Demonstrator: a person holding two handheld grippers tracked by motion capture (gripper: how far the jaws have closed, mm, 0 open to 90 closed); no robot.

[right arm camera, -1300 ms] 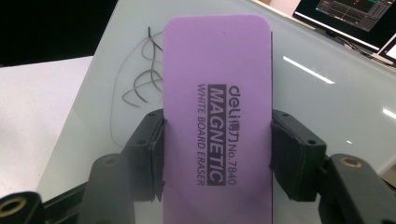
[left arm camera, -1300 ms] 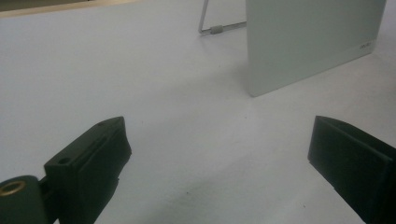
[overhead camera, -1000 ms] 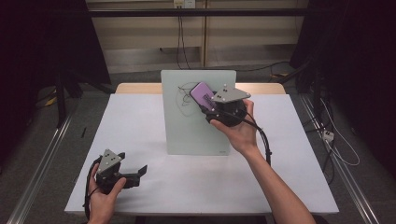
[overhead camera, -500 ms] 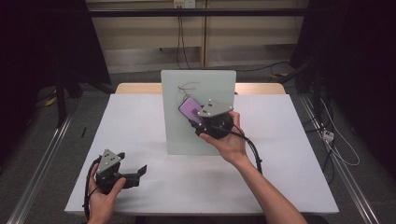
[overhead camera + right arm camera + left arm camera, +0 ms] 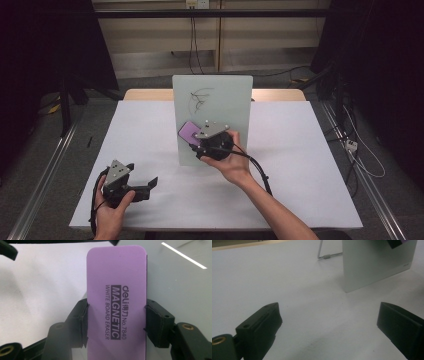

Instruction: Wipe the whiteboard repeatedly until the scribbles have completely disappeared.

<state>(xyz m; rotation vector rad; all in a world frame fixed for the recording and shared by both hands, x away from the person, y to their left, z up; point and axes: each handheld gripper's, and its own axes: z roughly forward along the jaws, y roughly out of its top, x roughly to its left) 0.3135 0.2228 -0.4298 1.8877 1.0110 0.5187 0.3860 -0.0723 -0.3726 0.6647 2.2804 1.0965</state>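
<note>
A: Purple foam, that eraser, with the right gripper pinching its long sides between both jaws. It sits low on the upright whiteboard, near the left edge, well below the black scribble.

B: So the wiping step, I'd judge. What makes it go well?

A: Keep the felt face flat to the board, carry it up to the marks, and press lightly, because the board only leans on a thin wire stand and could tip backward.

B: And the left gripper?

A: Jaws wide apart, holding nothing, resting near the front left of the white table. It could steady the board's edge if needed.

B: Anything unclear?

A: I can't tell whether the eraser actually touches the board; its wiping face is turned away from every camera. The hand also covers the board's lower right part, and the scribble is too faint to read.
</note>
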